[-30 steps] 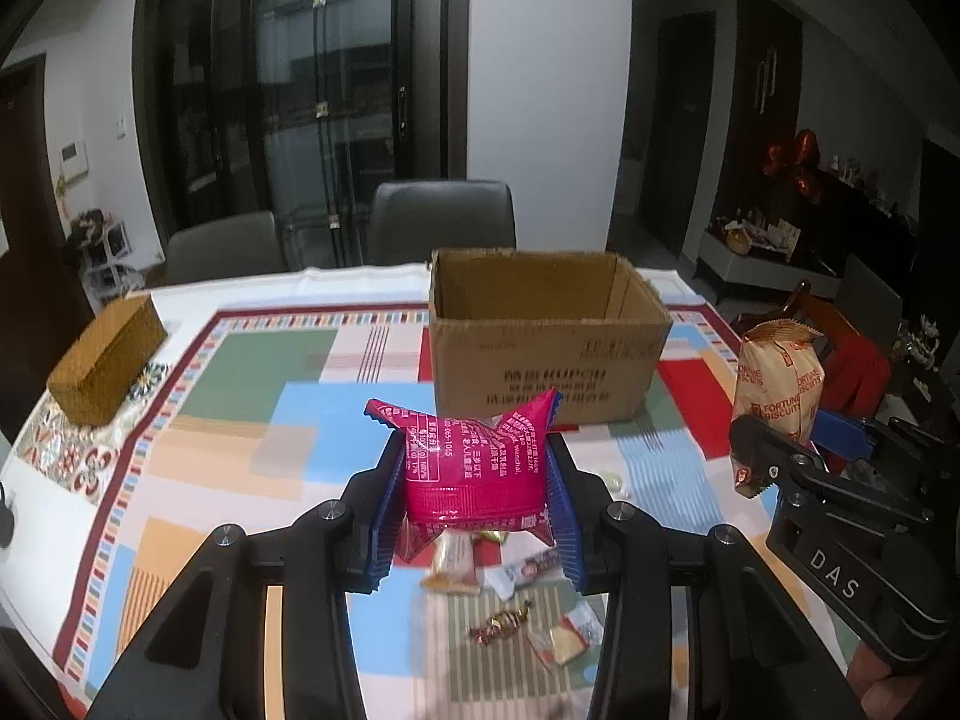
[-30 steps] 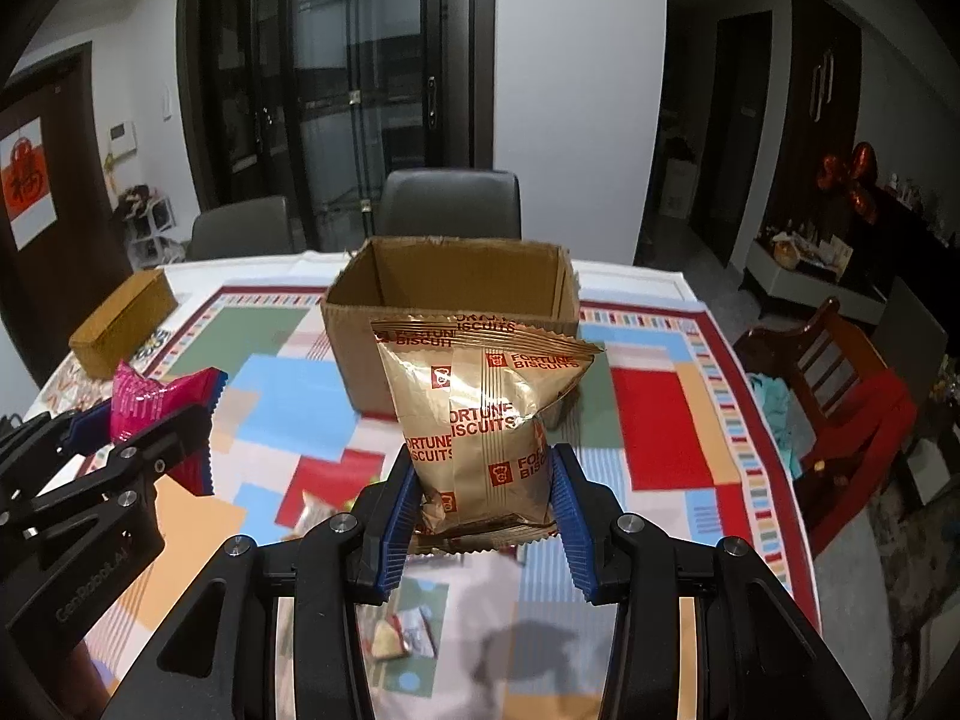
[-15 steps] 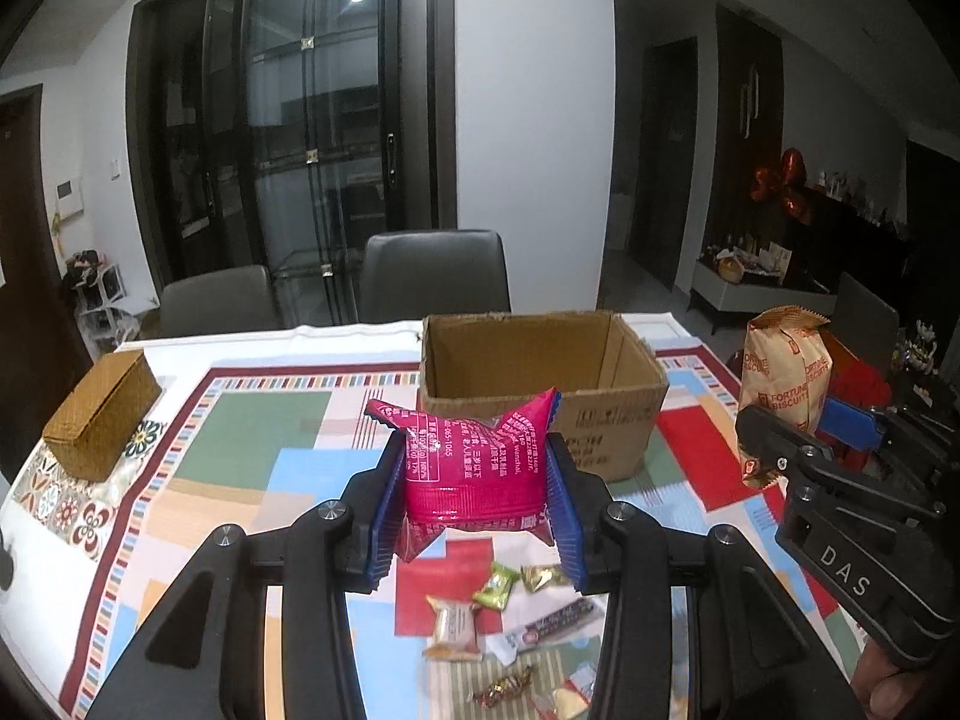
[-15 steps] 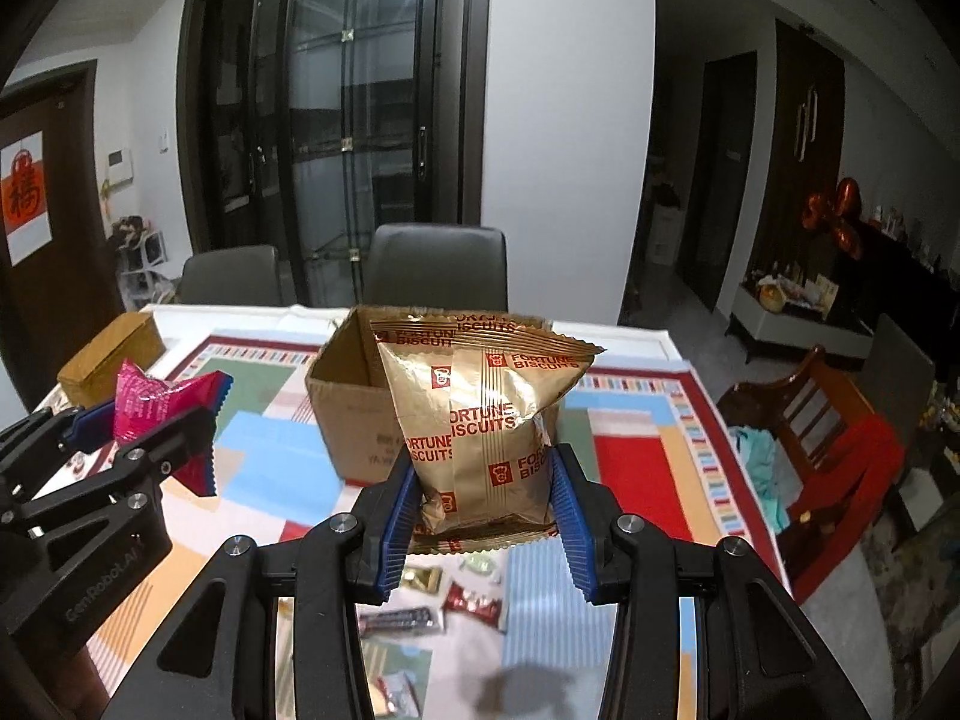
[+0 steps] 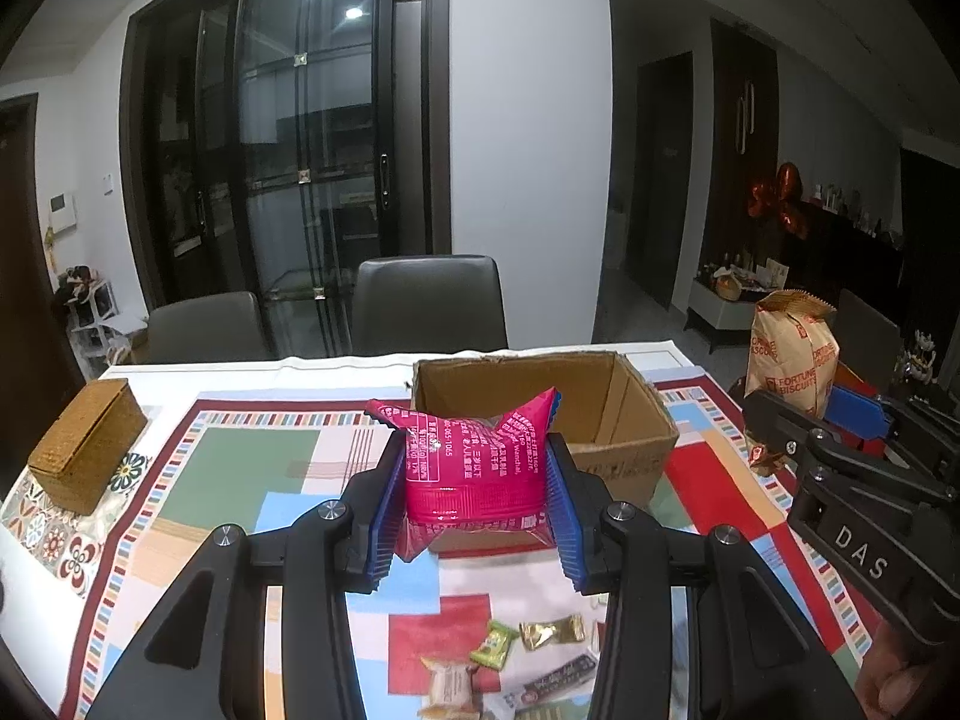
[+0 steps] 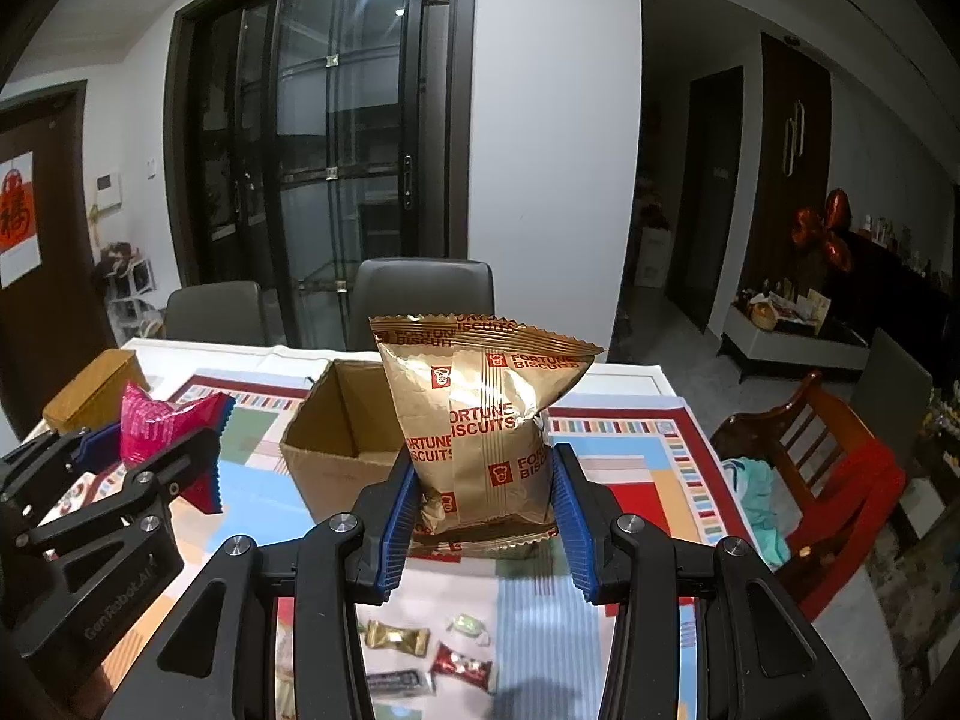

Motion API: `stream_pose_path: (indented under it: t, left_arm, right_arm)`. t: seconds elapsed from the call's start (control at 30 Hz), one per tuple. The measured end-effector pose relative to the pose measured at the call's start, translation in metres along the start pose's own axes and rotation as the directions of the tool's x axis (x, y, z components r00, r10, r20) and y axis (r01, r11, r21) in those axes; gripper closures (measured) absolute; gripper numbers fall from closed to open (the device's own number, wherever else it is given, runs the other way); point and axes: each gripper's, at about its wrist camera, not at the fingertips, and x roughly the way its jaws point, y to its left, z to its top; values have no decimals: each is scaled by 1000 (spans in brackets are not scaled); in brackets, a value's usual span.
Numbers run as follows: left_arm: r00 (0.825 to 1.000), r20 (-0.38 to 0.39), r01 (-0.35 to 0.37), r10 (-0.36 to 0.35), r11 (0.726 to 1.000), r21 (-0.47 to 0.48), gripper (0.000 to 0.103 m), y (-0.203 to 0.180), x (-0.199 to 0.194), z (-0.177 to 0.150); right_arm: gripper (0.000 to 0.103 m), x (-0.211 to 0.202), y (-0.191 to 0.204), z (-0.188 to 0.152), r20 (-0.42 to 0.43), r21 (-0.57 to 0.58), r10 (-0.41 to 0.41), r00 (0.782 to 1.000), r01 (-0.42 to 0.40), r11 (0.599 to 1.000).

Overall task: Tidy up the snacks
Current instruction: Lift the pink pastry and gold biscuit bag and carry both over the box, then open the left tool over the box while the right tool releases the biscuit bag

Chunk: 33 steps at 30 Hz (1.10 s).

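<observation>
The left gripper (image 5: 474, 516) clamps a crinkly pink snack packet (image 5: 474, 462), held above the tabletop (image 5: 258, 456) just before the near wall of the open cardboard box (image 5: 624, 420). The right gripper (image 6: 485, 531) pinches an upright glossy gold biscuit bag (image 6: 480, 420) by its lower end, the box (image 6: 342, 438) ahead to its left. Both loads sit close to the box; small wrapped candies (image 5: 540, 630) lie loose near the tabletop's front edge.

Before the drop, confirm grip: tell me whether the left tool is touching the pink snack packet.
Touching. The left wrist view shows the left tool with both blue pads pressed against the sides of the pink snack packet, which is lifted clear of the tablecloth.
</observation>
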Motion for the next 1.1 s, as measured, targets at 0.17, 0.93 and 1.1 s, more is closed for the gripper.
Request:
stream_pose_path:
  t: [0.17,0.93,1.1]
  left_arm:
    - [1000,21,3,-3,1000,1,60,-1,11,10]
    - [999,11,40,-40,999,25,60,3,88,49]
    - [999,-15,38,-38,999,28,60,5,105,50]
  right_arm:
    - [59,11,1,6,10,-10,-2,1000,3,1000]
    - [59,96,-7,36,-63,24,40,997,-39,999]
    - [59,113,-7,39,-88,15,54,995,-53,998]
